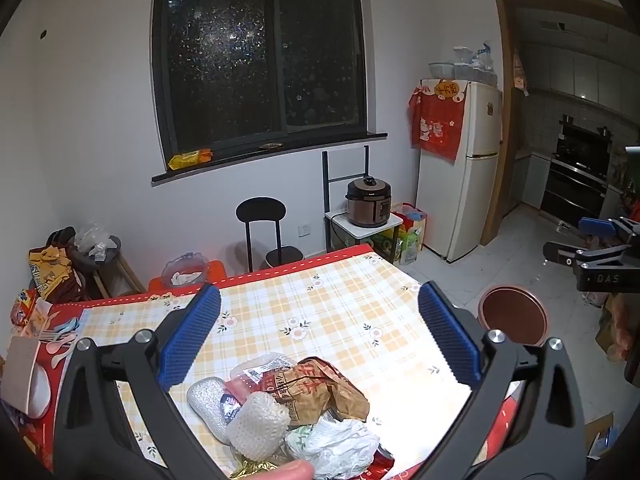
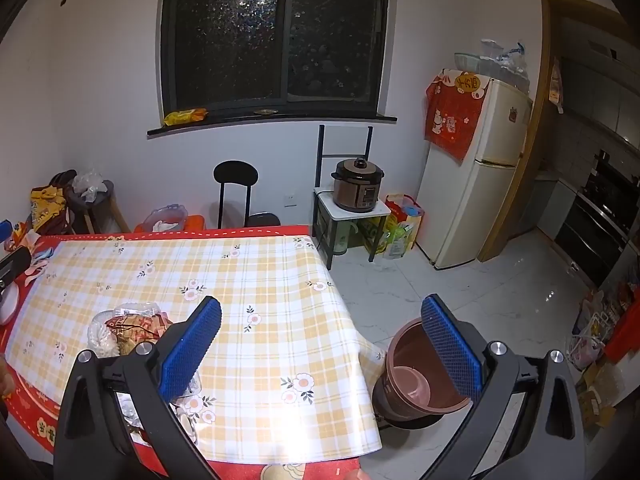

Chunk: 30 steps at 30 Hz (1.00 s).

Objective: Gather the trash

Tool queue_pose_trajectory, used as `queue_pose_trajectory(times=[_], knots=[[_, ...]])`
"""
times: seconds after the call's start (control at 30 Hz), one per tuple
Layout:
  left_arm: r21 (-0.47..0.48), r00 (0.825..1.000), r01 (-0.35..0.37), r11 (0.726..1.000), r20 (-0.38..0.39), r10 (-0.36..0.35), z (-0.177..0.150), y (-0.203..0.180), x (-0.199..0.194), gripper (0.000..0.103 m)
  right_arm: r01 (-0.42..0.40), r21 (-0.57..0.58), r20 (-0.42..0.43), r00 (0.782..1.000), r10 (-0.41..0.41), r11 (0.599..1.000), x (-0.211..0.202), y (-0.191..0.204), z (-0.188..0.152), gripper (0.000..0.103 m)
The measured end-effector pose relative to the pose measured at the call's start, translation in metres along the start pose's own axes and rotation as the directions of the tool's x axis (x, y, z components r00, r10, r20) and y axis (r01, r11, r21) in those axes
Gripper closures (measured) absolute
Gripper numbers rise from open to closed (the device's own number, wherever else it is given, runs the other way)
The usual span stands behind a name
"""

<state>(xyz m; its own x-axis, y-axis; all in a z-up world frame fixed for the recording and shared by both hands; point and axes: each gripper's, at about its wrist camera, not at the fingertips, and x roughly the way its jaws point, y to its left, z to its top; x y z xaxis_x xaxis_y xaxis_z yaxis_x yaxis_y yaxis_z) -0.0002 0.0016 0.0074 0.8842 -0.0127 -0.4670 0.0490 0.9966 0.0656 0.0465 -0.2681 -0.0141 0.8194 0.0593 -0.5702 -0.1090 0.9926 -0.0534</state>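
The trash [image 1: 288, 412], a light, crumpled, springy heap of wrappers, foam and bags on the tabletop [image 1: 340, 312], lies just below the empty, wide-open left gripper [image 1: 320, 336] and is judged best pinched at the bunched paper bag [image 1: 320, 388].

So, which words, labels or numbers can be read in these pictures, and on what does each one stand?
"DAS": on the black body of the right gripper, seen from the left wrist view.
Red print on the brown paper bag: characters, too crumpled to read.
Orange sign on the red cloth over the fridge: characters, too blurred.
Cooker panel: too small.
Yellow characters on the table's red edge: blurred.
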Motion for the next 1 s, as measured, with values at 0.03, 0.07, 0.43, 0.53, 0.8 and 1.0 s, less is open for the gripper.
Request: queue_pose_trajectory(times=[0.03,0.07,0.43,0.53,0.8,1.0], knots=[[0.0,1.0,0.001,1.0,0.0,-0.001,0.0011,0.0001,-0.0006,0.005,0.003,-0.001,0.001,1.0,-0.003,1.0,0.0002,0.0013,-0.0008,0.004],[0.0,1.0,0.001,1.0,-0.001,-0.001,0.0015,0.0002,-0.0002,0.005,0.002,-0.001,0.0,1.0,-0.002,1.0,0.0002,0.0009,-0.0003,0.004],[0.0,1.0,0.002,1.0,0.001,-0.002,-0.0014,-0.0002,0.0009,0.005,0.002,-0.002,0.0,1.0,-0.002,1.0,0.0012,0.001,-0.001,0.004],[-0.001,1.0,0.002,1.0,0.001,-0.002,-0.0019,-0.0001,0.0011,0.005,0.002,-0.002,0.0,1.0,-0.002,1.0,0.0013,0.0013,-0.0003,0.004],[-0.003,1.0,0.002,1.0,0.001,-0.002,-0.0022,0.0004,0.0018,0.005,0.002,-0.004,-0.002,1.0,-0.002,1.0,0.0001,0.0023,-0.0031,0.004],[-0.002,1.0,0.002,1.0,0.0,-0.002,-0.003,0.0006,0.0025,0.005,0.002,-0.005,-0.004,1.0,-0.002,1.0,0.0003,0.0026,-0.0026,0.004]])
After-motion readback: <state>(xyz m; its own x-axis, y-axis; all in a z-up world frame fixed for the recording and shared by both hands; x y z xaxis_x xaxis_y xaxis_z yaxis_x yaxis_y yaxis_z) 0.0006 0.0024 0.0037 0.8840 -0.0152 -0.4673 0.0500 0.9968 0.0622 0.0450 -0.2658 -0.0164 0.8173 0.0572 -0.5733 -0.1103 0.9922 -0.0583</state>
